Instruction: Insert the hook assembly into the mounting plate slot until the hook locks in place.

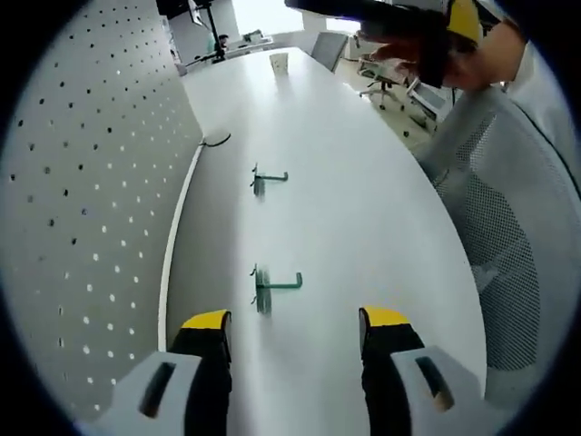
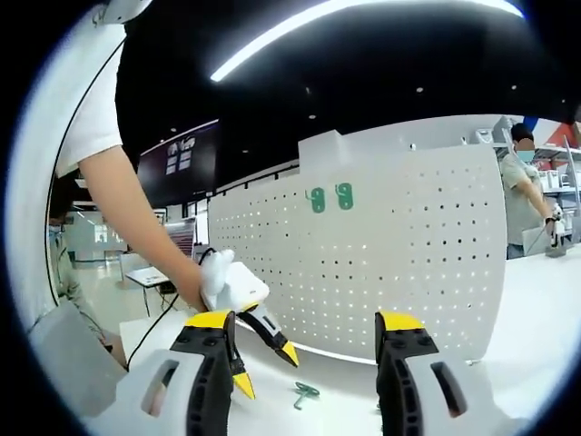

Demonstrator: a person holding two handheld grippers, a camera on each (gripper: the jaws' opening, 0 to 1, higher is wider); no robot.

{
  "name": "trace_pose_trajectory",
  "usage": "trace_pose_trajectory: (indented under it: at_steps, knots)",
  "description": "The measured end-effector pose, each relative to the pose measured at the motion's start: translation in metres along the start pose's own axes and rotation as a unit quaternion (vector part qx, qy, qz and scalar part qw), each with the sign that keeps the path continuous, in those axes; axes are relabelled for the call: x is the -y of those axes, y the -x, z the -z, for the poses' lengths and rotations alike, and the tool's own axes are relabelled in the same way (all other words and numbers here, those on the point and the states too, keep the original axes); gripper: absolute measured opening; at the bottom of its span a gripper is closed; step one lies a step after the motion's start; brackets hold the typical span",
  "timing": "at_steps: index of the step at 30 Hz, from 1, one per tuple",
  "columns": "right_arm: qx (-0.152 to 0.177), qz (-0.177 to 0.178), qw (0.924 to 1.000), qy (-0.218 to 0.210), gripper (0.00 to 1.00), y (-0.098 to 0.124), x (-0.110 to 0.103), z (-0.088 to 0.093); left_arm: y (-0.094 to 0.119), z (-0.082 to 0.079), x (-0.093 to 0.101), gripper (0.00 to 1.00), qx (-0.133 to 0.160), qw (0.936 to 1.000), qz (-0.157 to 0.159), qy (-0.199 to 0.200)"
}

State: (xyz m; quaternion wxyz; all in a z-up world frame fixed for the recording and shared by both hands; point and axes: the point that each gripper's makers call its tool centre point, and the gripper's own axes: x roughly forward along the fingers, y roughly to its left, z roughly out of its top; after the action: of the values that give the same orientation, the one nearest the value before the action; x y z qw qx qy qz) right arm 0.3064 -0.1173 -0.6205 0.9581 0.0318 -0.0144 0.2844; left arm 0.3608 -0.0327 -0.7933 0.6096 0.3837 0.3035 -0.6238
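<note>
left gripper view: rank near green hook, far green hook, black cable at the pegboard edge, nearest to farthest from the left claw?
From the left claw:
1. Near green hook, on the table just ahead of the tips, left of centre.
2. Far green hook, farther up the table.
3. Black cable, beside the pegboard, farthest.

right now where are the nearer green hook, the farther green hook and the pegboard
nearer green hook (image 1: 264, 289): left gripper view, on its flat back plate
farther green hook (image 1: 260, 183): left gripper view, on its back plate
pegboard (image 2: 408, 263): right gripper view, on its perforated face

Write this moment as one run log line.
left gripper: open | right gripper: open | green hooks: on table | pegboard: two hooks mounted
</note>
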Motion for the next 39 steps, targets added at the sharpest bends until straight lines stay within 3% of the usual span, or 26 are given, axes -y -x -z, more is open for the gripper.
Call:
trace_pose_trajectory:
  at_steps: [11,21,22,33,39]
  knots:
    - [0.003,0.012,0.9999,-0.011,0.6,0.002,0.007,0.0,-0.02,0.006,-0.005,0.57,-0.02,0.9996,0.015,-0.008]
    - [0.001,0.02,0.9997,-0.013,0.58,0.004,0.011,0.001,-0.035,0.023,-0.007,0.57,-0.054,0.998,0.034,-0.002]
    - [0.001,0.021,0.9997,-0.013,0.58,0.004,0.012,0.001,-0.035,0.019,-0.006,0.57,-0.043,0.9983,0.037,0.012]
    - [-0.002,0.019,0.9997,-0.016,0.57,0.003,0.011,0.003,-0.035,0.018,-0.006,0.58,-0.041,0.9981,0.047,0.003]
    - [-0.003,0.015,0.9998,-0.015,0.55,0.003,0.009,0.004,-0.036,0.016,-0.013,0.48,-0.048,0.9979,0.044,0.002]
